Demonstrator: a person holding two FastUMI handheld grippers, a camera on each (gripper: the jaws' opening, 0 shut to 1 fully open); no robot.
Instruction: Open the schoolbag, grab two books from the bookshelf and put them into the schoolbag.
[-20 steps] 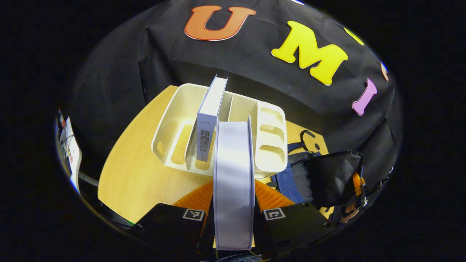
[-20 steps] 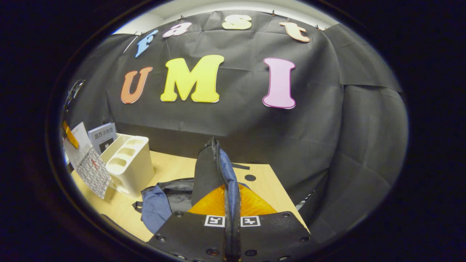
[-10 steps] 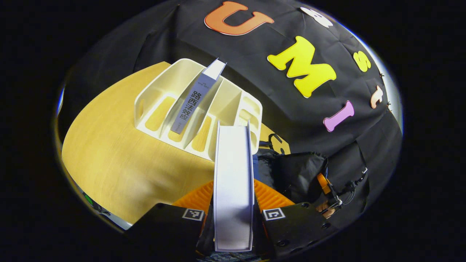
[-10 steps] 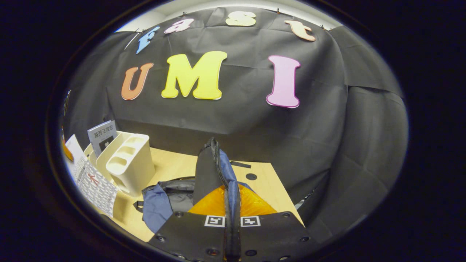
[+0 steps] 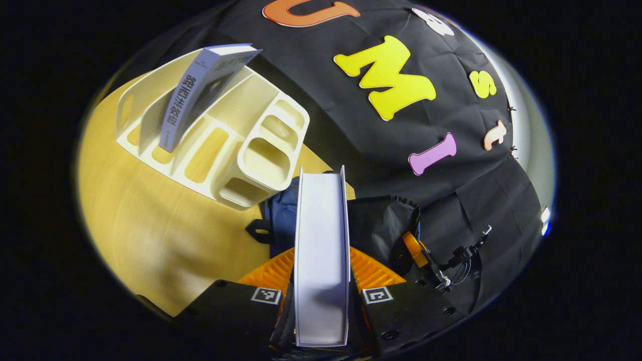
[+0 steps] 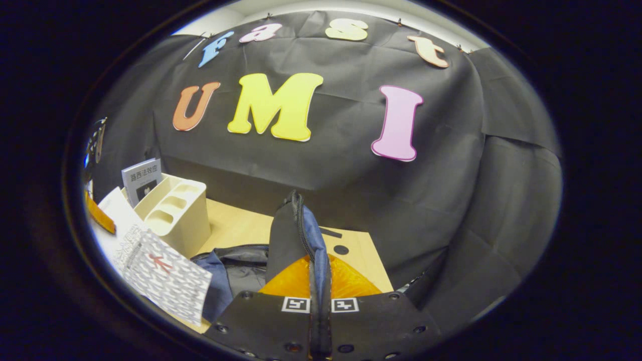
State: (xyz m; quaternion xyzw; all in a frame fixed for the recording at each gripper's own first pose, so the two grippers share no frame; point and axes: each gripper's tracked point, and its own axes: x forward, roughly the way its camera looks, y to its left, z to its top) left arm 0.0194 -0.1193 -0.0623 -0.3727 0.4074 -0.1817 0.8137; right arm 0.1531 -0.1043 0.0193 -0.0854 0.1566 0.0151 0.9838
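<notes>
two books are in play: one white-edged book (image 5: 321,250) is clamped between the left gripper (image 5: 321,281)'s orange fingers (image 5: 373,271), page edge facing the camera, held upright over the schoolbag (image 5: 381,230) in the left gripper view. the second book (image 5: 193,95) stands tilted in a slot of the cream bookshelf (image 5: 235,145), which sits on the desk (image 5: 165,235) toward its far edge by the black cloth wall. the schoolbag lies on the desk just beside the bookshelf, dark with blue parts. in the right gripper view the right gripper (image 6: 320,286) has its fingers closed on the schoolbag's zippered rim (image 6: 296,225), lifting that flap upright so the bag's mouth (image 6: 241,268) gapes toward the bookshelf (image 6: 178,213). the held book (image 6: 160,273), its patterned cover showing, appears at the lower left of that view, close to the bag's open side. the second book (image 6: 142,180) stands behind the bookshelf's compartments there.
</notes>
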